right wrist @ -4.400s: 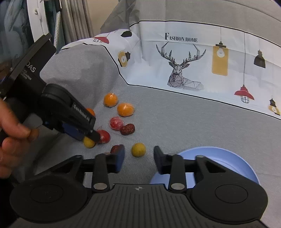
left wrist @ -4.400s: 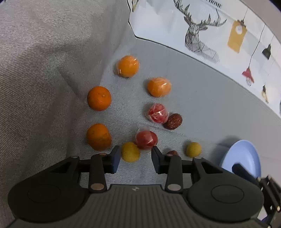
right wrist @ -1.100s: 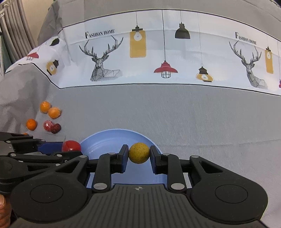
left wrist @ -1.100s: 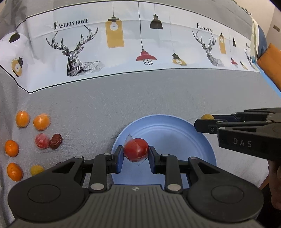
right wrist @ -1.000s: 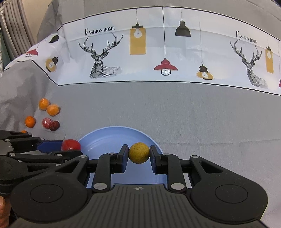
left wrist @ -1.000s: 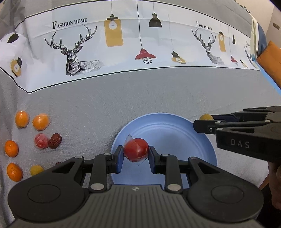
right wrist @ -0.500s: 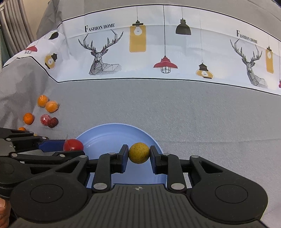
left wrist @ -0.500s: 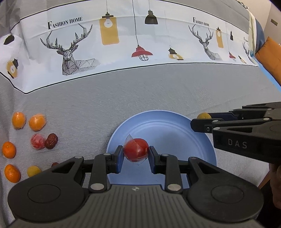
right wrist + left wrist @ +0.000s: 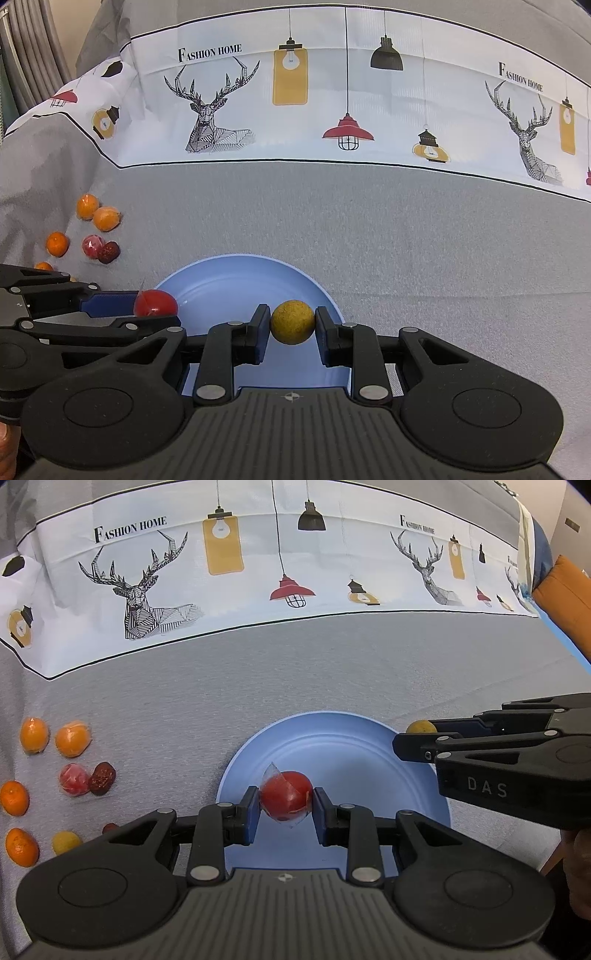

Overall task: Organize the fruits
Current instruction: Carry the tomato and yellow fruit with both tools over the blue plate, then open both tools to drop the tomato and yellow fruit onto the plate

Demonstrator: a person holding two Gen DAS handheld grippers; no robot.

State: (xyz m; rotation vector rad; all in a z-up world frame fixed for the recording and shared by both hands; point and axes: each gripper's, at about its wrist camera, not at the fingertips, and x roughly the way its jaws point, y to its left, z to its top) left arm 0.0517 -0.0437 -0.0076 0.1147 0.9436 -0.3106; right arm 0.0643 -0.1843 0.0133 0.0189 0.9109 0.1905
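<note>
Both claws poised over the blue plate, each with one fruit to set down.

Left wrist view: the left claw is clenched on a red fruit in clear wrap, low centre of frame, above the near part of the blue plate; lower it close before letting go, so it does not roll (the wrap may cling to a pad). Loose oranges lie on the grey cloth at far left. Right wrist view: the right claw grips a yellow fruit at lower centre, over the plate's right rim; shift it inward toward the plate's middle, clear of the red fruit, then release gently.
</note>
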